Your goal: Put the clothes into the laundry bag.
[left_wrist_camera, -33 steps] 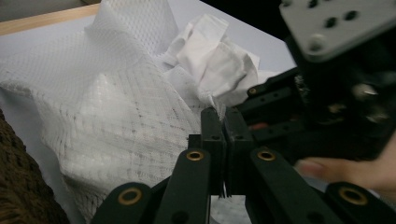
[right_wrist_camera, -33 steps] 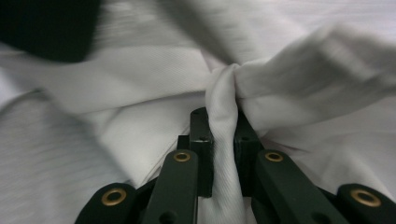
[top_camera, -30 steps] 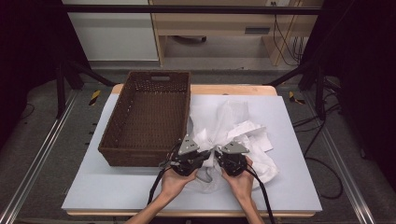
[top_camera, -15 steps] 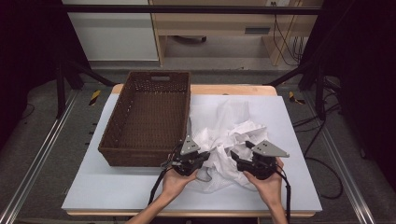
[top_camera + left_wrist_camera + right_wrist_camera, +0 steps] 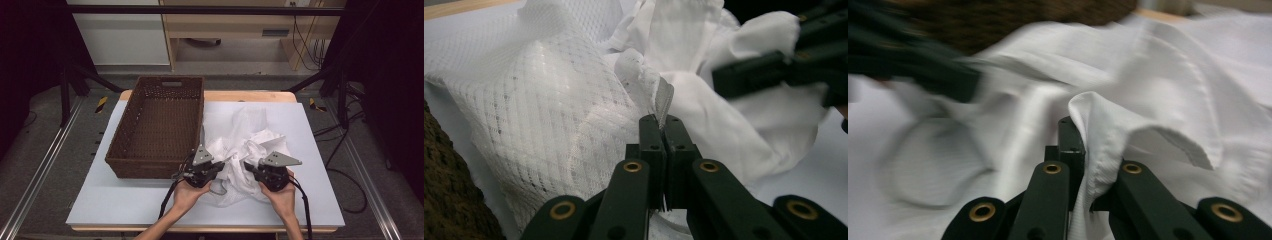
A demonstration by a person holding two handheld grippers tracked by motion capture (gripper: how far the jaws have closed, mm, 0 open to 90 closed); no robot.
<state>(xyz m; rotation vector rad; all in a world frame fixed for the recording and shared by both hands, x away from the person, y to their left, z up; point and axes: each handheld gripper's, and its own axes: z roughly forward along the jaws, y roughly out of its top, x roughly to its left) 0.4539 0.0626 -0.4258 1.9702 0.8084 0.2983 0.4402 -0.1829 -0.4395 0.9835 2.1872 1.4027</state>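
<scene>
A crumpled white cloth (image 5: 252, 137) lies on the table to the right of a brown wicker basket (image 5: 150, 167). My left gripper (image 5: 220, 164) is at the cloth's near left edge, shut on a thin hem of the white cloth (image 5: 549, 100), which its jaws (image 5: 663, 126) pinch at the tips. My right gripper (image 5: 248, 168) faces it from the right. Its jaws have just been closing, and my right gripper (image 5: 1079, 127) is shut on a thick fold of the cloth (image 5: 1148, 75). A short span of cloth hangs between the two grippers.
The basket stands empty at the table's left half, its near wall (image 5: 449, 200) right beside my left gripper. The pale table top (image 5: 120, 200) lies bare in front of the basket. A shelf and cables stand beyond the far edge.
My right gripper has moved rightward, away from the left one, and now holds a fold of cloth. The left gripper has stayed put. The cloth between them is drawn out a little.
</scene>
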